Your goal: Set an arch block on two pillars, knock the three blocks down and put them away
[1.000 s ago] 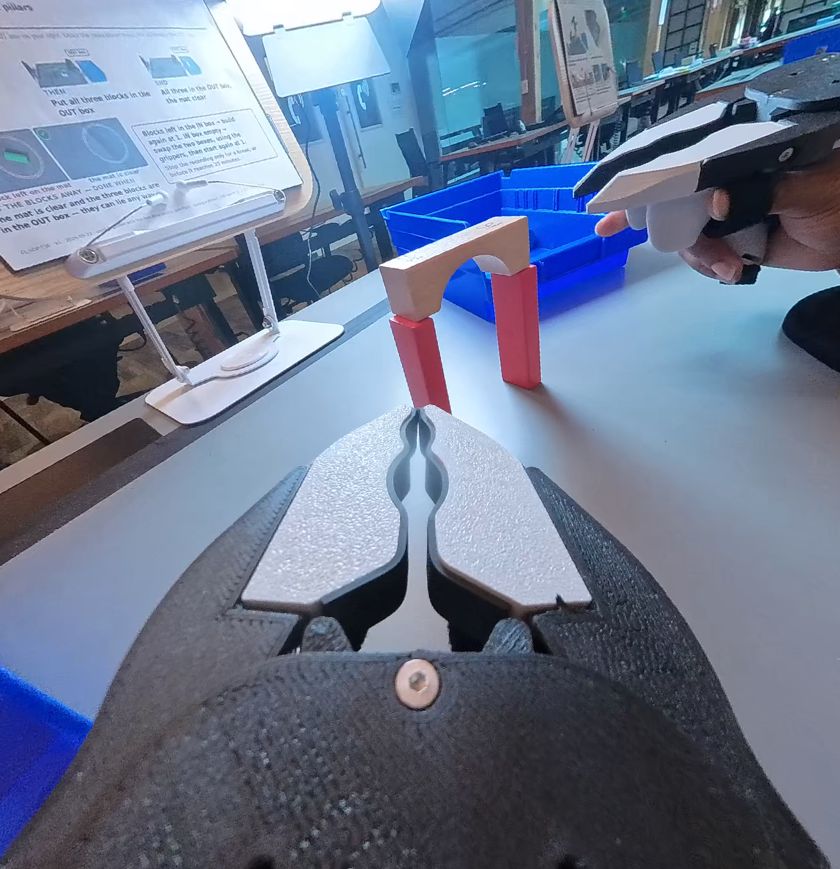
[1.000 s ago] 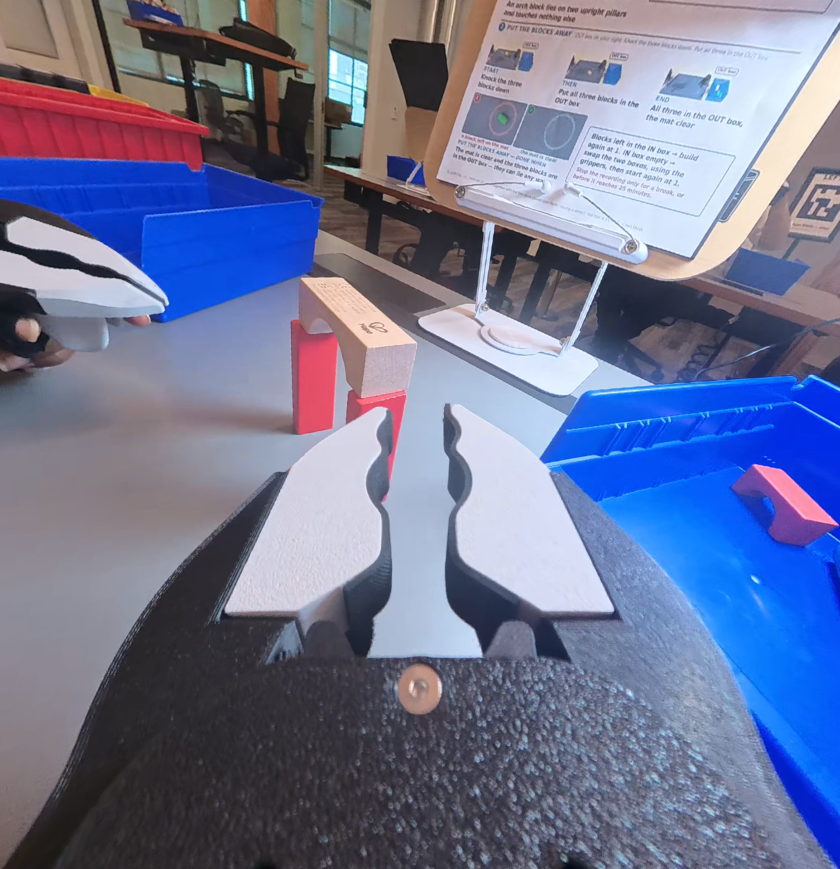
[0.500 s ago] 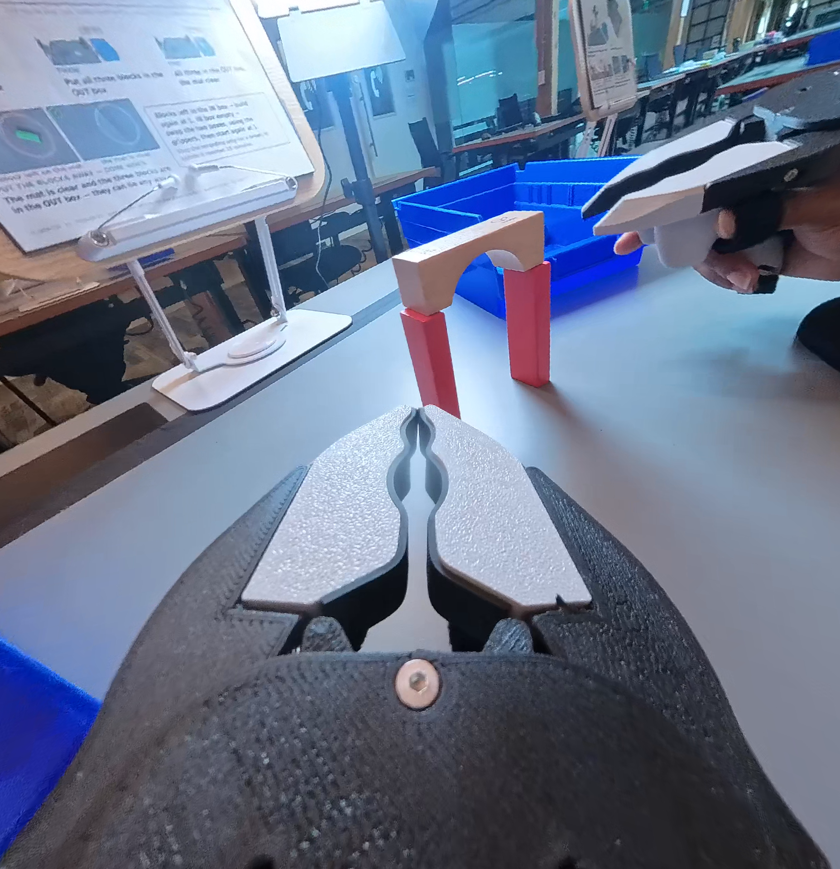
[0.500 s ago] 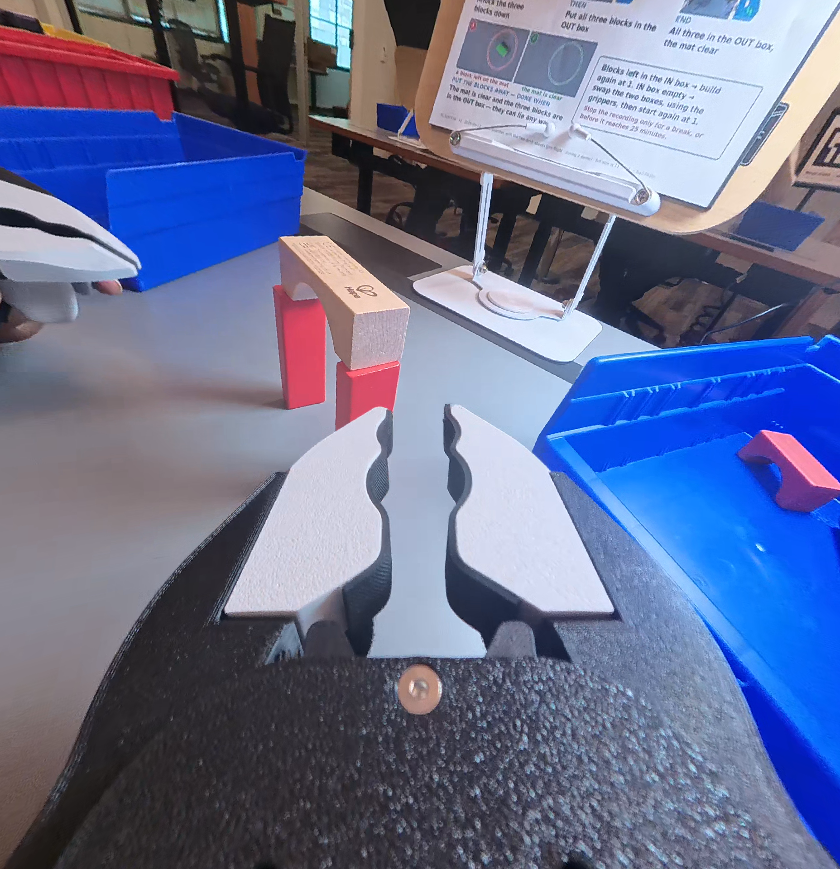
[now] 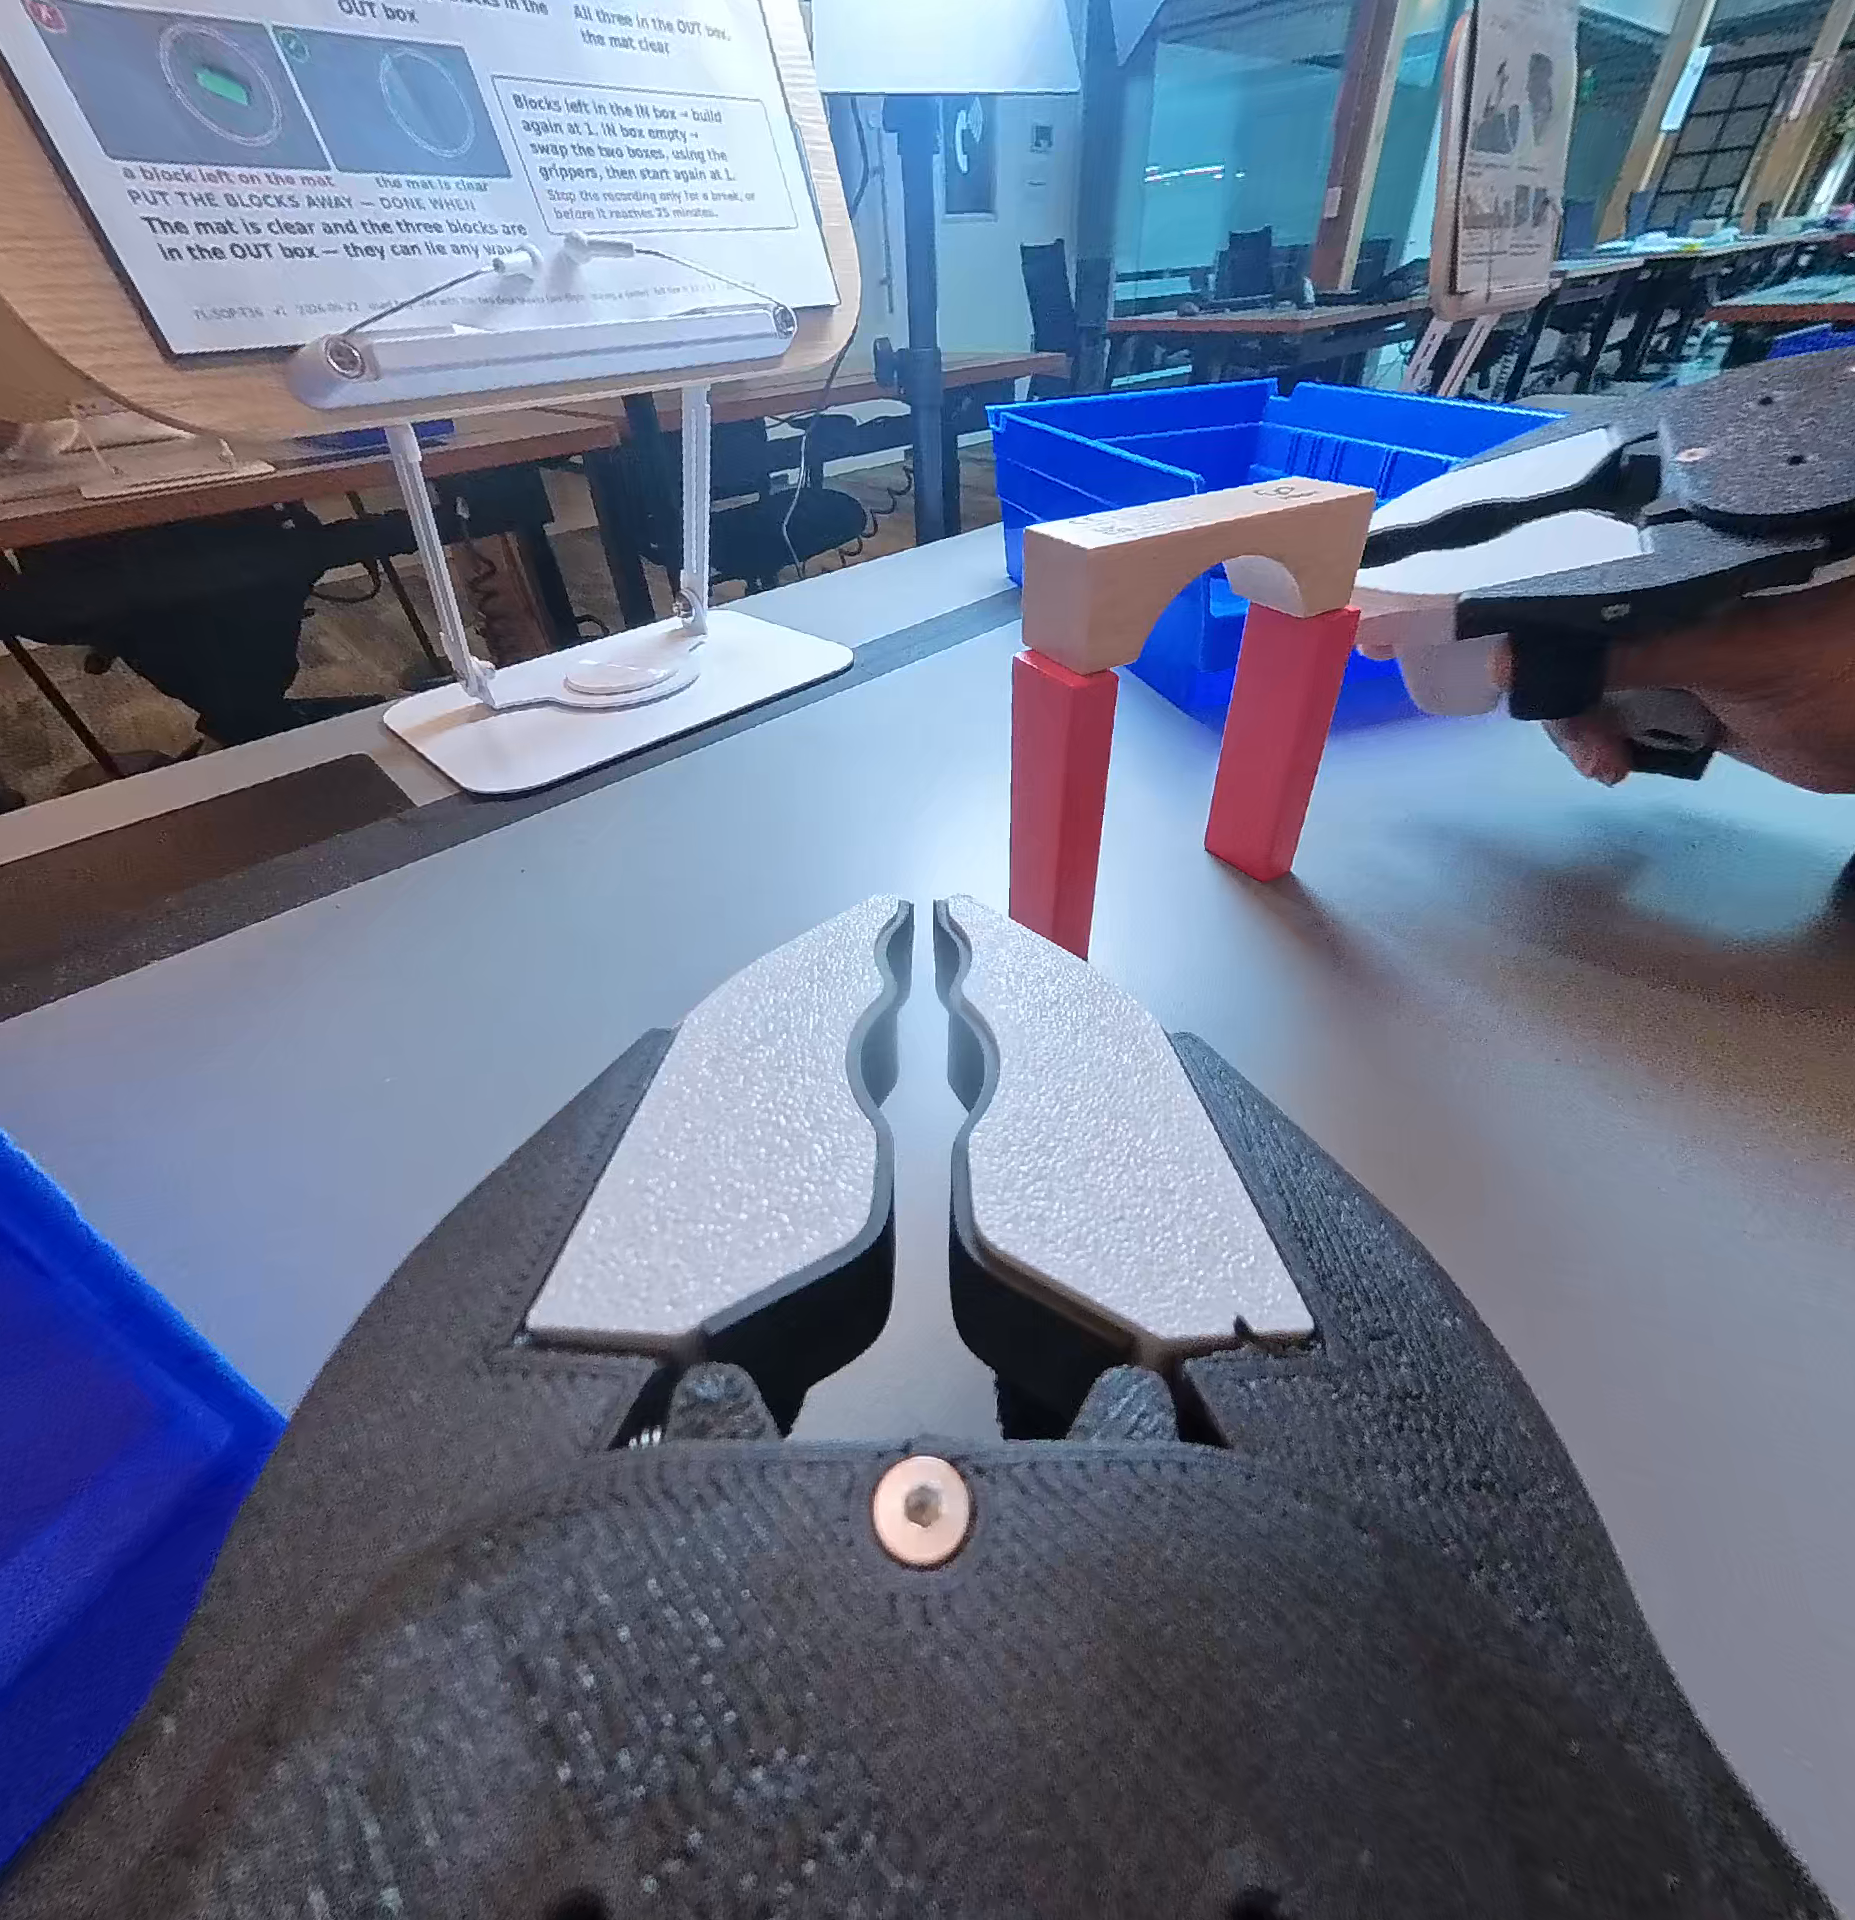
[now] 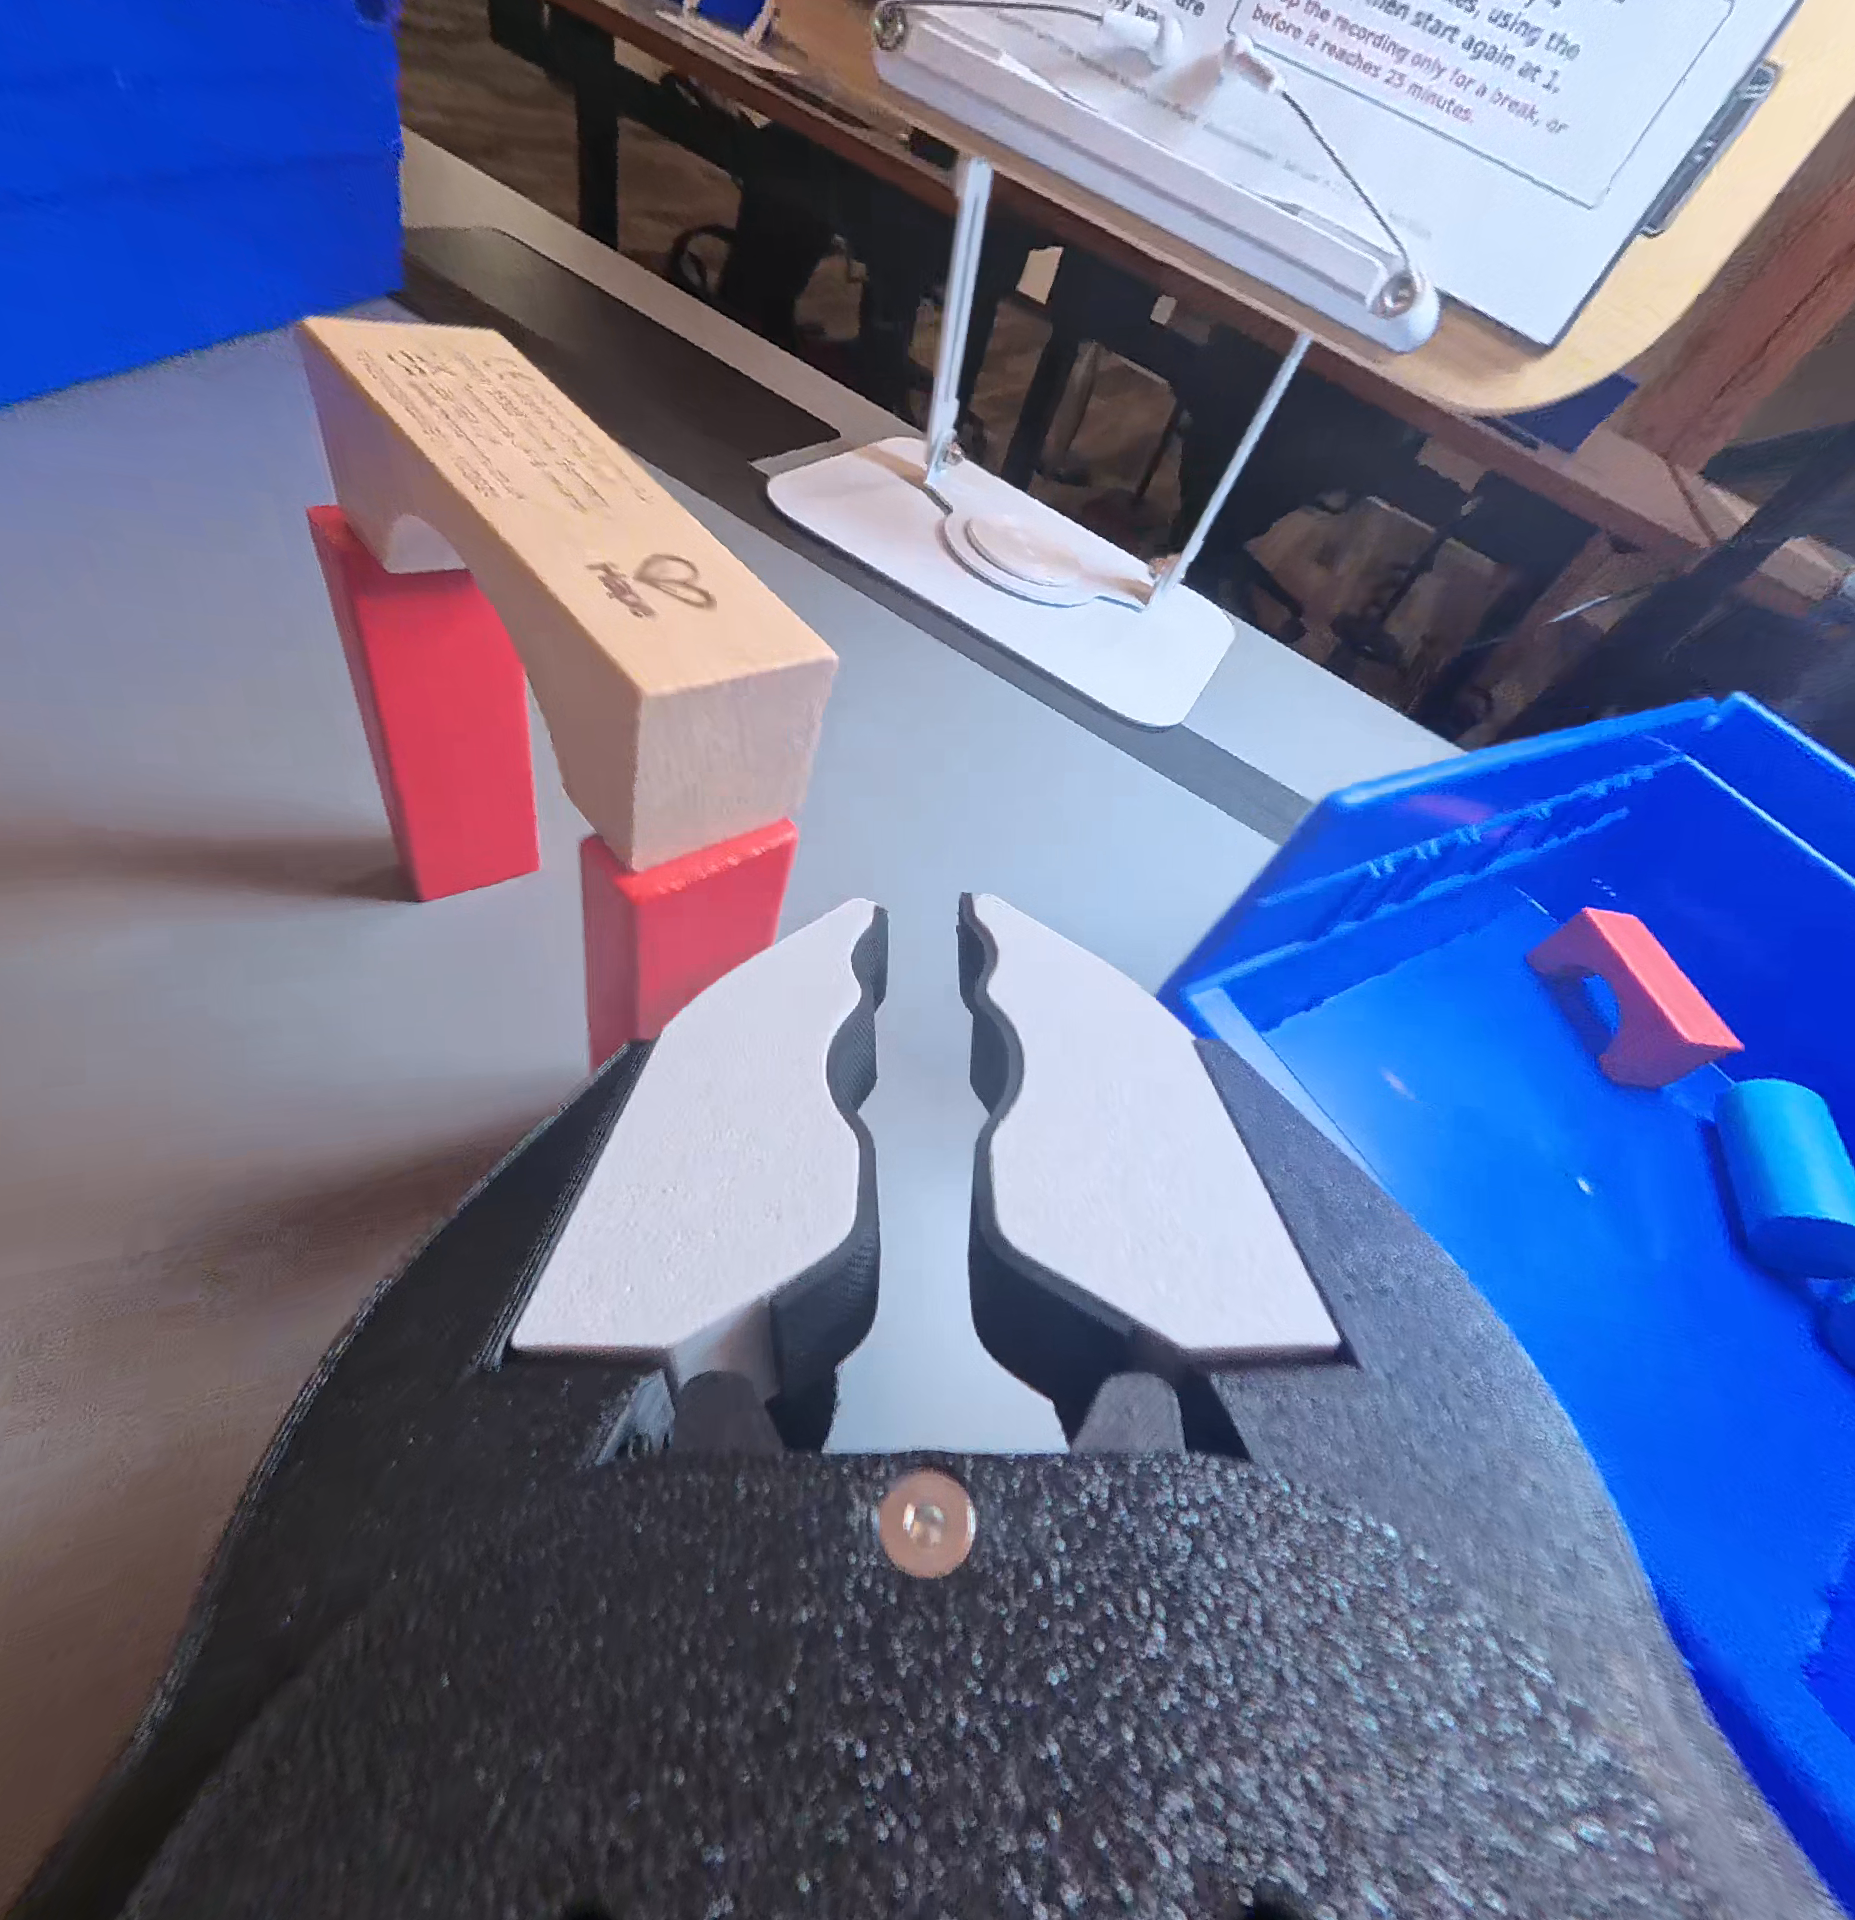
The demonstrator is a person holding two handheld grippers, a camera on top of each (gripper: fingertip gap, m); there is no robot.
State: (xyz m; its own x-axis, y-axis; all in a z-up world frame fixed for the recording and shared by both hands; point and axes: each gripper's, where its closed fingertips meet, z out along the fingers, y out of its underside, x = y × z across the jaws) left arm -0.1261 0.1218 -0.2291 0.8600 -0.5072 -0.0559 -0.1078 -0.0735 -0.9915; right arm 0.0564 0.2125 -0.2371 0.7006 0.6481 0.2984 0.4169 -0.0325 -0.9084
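Observation:
A natural-wood arch block (image 5: 1193, 561) rests across two upright red pillars (image 5: 1060, 800) (image 5: 1278, 738) on the grey table. My left gripper (image 5: 923, 909) is empty, its jaws almost touching, low over the table just in front and left of the nearer pillar. My right gripper (image 5: 1364, 582) comes in from the right at the arch's far end, by the top of the far pillar; whether it touches I cannot tell. In the right wrist view the arch (image 6: 590, 582) and pillars (image 6: 684, 935) (image 6: 435, 717) stand just left of my right gripper (image 6: 921, 909), which is narrowly open and empty.
A blue bin (image 5: 1110, 468) stands behind the arch; in the right wrist view it (image 6: 1318, 935) holds a small red arch (image 6: 1629, 997) and a blue cylinder (image 6: 1796, 1195). Another blue bin (image 5: 71, 1455) is at my left. A white document stand (image 5: 611, 696) is at the table's back edge.
My right gripper has moved in close to the arch's end and its jaws have narrowed. My left gripper has shifted left of the pillars. The arch still stands.

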